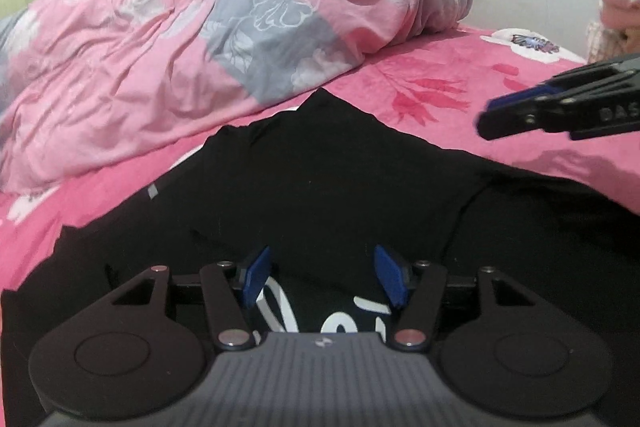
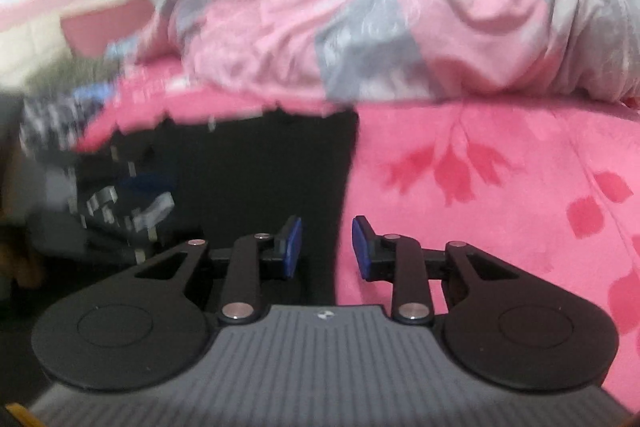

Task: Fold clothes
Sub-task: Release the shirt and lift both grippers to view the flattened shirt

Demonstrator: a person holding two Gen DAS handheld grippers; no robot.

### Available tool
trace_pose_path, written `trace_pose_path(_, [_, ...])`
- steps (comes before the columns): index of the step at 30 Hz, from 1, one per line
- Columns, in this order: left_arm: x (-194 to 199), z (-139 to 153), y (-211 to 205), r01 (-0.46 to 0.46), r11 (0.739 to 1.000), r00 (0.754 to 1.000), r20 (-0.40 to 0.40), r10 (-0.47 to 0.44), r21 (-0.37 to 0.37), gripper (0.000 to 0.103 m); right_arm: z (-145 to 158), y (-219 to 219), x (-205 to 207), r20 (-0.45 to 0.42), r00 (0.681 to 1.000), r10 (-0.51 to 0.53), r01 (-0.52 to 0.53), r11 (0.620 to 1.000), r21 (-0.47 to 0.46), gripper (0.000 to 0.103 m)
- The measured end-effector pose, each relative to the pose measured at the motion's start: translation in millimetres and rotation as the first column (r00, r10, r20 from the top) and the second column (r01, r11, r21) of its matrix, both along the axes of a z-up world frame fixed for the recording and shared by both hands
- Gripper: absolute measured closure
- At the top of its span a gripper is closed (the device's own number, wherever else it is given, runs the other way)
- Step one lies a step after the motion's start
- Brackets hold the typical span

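A black garment [image 1: 320, 179] with white lettering lies spread on the pink bedsheet [image 1: 440, 87]. My left gripper [image 1: 322, 277] hovers low over its near part, open, with nothing between the blue pads. In the left wrist view my right gripper [image 1: 486, 119] comes in from the right edge above the sheet, just past the garment's right border. In the blurred right wrist view my right gripper [image 2: 326, 245] is open over the black garment's [image 2: 260, 179] right edge, where it meets the bedsheet [image 2: 500, 187]. The left gripper shows there only as a blurred shape.
A crumpled pink and grey duvet [image 1: 180, 39] is heaped along the far side of the bed. A white printed item [image 1: 532, 43] lies at the far right corner, with pale folded cloth [image 1: 618, 3] behind it. White walls close the back.
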State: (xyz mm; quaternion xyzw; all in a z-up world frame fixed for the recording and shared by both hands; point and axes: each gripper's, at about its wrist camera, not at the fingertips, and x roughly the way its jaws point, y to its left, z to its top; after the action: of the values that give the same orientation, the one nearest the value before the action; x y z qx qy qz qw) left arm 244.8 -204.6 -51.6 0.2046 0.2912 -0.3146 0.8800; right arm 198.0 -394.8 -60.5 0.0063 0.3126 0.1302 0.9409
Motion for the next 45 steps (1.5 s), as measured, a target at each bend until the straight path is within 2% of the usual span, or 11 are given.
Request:
trace_pose_path(5, [13.6,21.7,1.0,-0.031,0.997,0.999,0.029,0.033,-0.066,0.044,-0.7,5.1,12.9,0.024,1.000,0.019,-0.020,1.000,0.010,0.094])
trace_pose_path(9, [57.8,27.0,-37.5,-0.016,0.991,0.999,-0.036,0.012,-0.132,0.045,-10.6,4.1,16.2,-0.008,1.000,0.017,-0.017,1.000,0.025,0.095])
trace_pose_path(11, [84.0,24.8,-61.0,-0.001,0.987,0.996,-0.090,-0.013,-0.160,0.052,-12.1,2.6,15.0,-0.005,1.000,0.014,-0.014,0.999,0.035,0.095])
trace_pose_path(14, [116.1,12.3,-90.7,0.005,0.981,0.986,-0.164,-0.037,-0.192,0.071,-12.9,3.6,12.7,0.000,1.000,0.013,-0.013,0.999,0.037,0.095])
trace_pose_path(17, [139.1,-6.4,-108.3,-0.007,0.982,0.978,-0.205,-0.033,-0.190,0.073,-13.6,4.0,13.5,-0.001,1.000,0.014,-0.014,0.999,0.050,0.095])
trace_pose_path(24, [168.4,-20.0,-113.9,-0.092,0.969,0.984,-0.169,0.054,-0.228,0.077,-13.8,5.1,13.4,-0.002,1.000,0.015,-0.015,0.998,0.057,0.095])
trace_pose_path(27, [185.9,-21.2,-107.5,-0.173,0.939,0.967,-0.230,0.106,-0.296,0.077,-14.5,5.0,13.4,-0.001,1.000,0.014,-0.014,0.998,0.063,0.095])
trace_pose_path(30, [195.3,-6.8,-88.8,-0.282,0.888,0.935,-0.313,0.168,-0.365,0.072,-15.6,1.8,13.8,-0.004,1.000,0.014,-0.013,0.996,0.087,0.095])
trace_pose_path(36, [161.9,70.0,-19.7,-0.332,0.859,0.934,-0.264,0.241,-0.389,0.057,-15.4,-1.1,14.4,-0.010,1.000,0.015,-0.013,0.992,0.123,0.095])
trace_pose_path(41, [66.3,134.4,54.7,-0.327,0.901,0.943,-0.154,0.294,-0.285,0.050,-16.1,-7.4,16.1,-0.017,1.000,0.016,-0.013,0.986,0.168,0.095])
trace_pose_path(45, [-30.9,152.2,115.3,-0.340,0.919,0.940,-0.099,0.326,-0.201,0.043,-17.3,-15.1,15.2,-0.020,1.000,0.012,-0.007,0.975,0.222,0.095])
